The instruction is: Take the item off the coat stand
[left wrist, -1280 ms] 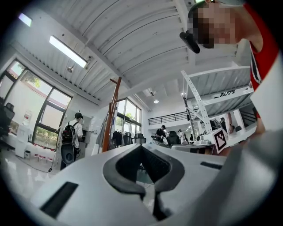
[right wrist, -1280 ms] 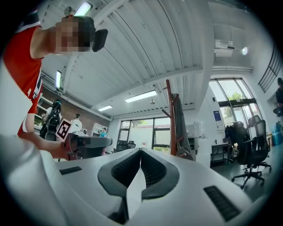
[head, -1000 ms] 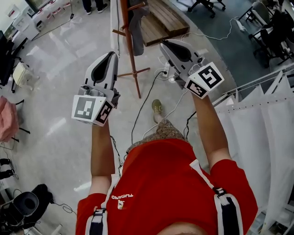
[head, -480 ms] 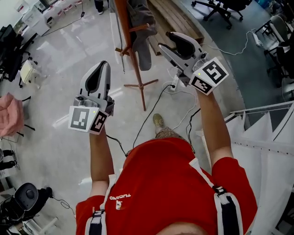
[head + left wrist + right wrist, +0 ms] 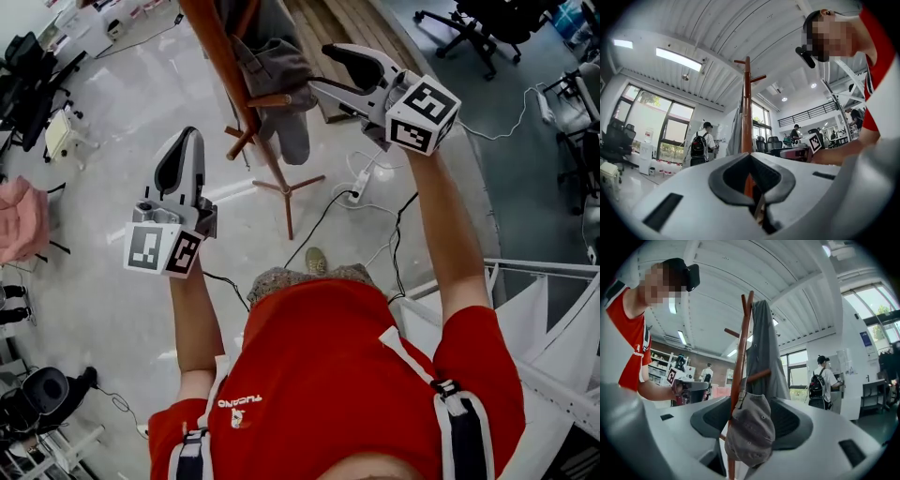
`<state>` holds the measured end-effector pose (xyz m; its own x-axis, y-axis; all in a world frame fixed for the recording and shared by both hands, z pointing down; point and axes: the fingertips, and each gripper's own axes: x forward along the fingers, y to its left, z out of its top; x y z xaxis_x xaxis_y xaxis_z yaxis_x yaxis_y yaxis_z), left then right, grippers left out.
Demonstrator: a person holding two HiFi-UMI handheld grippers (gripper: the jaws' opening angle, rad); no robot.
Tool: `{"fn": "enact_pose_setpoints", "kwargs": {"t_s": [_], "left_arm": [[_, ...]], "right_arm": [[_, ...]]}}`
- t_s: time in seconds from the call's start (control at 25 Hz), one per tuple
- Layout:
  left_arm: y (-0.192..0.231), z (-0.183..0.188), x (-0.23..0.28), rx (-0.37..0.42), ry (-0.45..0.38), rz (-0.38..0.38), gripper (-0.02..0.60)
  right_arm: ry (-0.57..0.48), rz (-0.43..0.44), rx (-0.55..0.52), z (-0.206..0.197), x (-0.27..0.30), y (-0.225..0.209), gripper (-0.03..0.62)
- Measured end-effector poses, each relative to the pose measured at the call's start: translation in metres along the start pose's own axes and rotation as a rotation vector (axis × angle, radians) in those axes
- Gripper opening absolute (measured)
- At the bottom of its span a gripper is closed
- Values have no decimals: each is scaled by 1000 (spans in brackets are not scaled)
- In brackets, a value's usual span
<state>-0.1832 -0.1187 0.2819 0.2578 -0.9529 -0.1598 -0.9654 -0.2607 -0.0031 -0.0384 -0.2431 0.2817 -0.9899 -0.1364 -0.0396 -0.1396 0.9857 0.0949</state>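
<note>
As right gripper [image 5: 321, 67] nears coat stand [image 5: 225, 75], fingers [image 5: 361, 61] opened, empty, cap [image 5: 750, 430] ahead

Office chair [image 5: 469, 23]: black, at 1 o'clock in the head view.
Power strip [image 5: 356, 192]: white, on the floor at 12 o'clock, just above centre.
Pink cloth [image 5: 19, 220]: at 9 o'clock, at the edge.
Person with backpack [image 5: 820, 380]: at 3 o'clock in the right gripper view.
Ceiling light [image 5: 677, 58]: at 10 o'clock in the left gripper view.

The left arm [image 5: 192, 309] and right arm [image 5: 450, 234] stretch forward, roughly level. The left claw [image 5: 189, 136] sits closed; the right claw [image 5: 323, 67] (jaws just opening) gapes wide, with a grey cap [image 5: 750, 427] between them, unpressed.
</note>
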Motion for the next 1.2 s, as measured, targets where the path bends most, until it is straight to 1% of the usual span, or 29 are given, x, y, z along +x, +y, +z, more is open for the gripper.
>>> {"fn": "enact_pose_setpoints", "kwargs": {"t_s": [0.16,0.32,0.44,0.6,0.68,0.72,0.76,0.84,0.88,1.04,1.2], "left_arm": [[9,-5,17,-1,11,11,10],[16,-6,31,-1,15,9,9],[22,-6,36,-1,17,1,10],[28,-7,41,-7,21,-9,10],[31,-9,40,-10,25,-16,10],[32,-10,40,-11,27,-19,10],[34,-11,39,-14,29,-22,11],[40,-13,37,-18,32,-24,11],[42,-14,37,-20,33,-25,10],[44,-16,34,-22,33,-35,10],[45,-16,30,-24,32,-41,10]], "right_arm": [[37,98,25,-10,24,-15,281],[53,174,76,-18,48,-23,300],[70,237,109,-25,64,-21,313],[101,321,118,-31,83,-8,313],[104,335,110,-33,87,-5,307],[102,339,101,-33,88,-4,245],[98,339,90,-33,89,-3,164],[82,315,58,-30,90,-4,71],[71,289,39,-28,90,-6,48],[34,152,-26,-16,88,-23,37],[11,20,-39,-3,84,-44,35]]}}
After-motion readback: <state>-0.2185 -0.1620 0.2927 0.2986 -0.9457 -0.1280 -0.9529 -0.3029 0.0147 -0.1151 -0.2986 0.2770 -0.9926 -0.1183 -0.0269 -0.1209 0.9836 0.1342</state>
